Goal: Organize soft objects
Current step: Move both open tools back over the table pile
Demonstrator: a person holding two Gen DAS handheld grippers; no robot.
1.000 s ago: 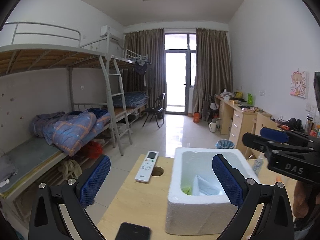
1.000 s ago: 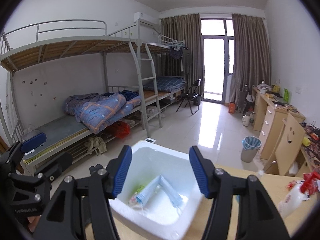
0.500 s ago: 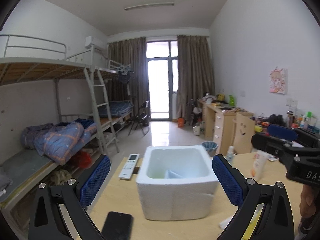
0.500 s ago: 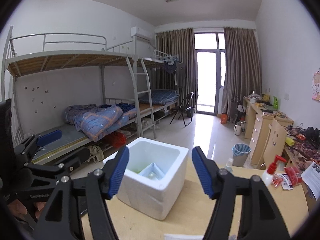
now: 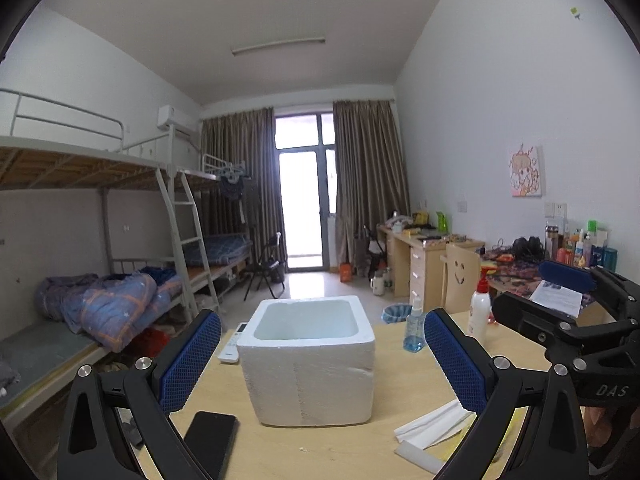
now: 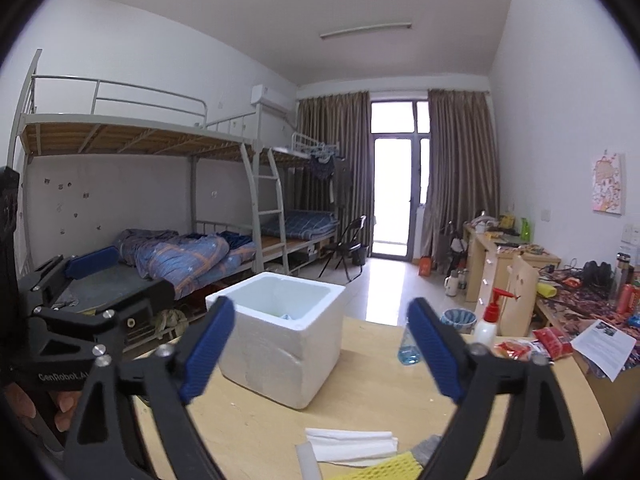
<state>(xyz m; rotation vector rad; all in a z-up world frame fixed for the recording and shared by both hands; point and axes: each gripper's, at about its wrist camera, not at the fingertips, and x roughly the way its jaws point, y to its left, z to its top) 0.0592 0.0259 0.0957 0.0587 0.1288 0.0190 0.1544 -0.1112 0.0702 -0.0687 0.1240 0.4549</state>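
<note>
We held our left gripper [image 5: 322, 360] spread wide with nothing in it, above the near edge of the desk [image 5: 384, 372]. Our right gripper [image 6: 322, 350] was spread wide too, and held nothing. A white foam box [image 5: 310, 360] stood in the middle of the desk. A folded white cloth [image 6: 352, 444] and a yellow sponge [image 6: 388, 470] lay near the near edge. A black phone [image 5: 210, 442] lay by the left edge.
</note>
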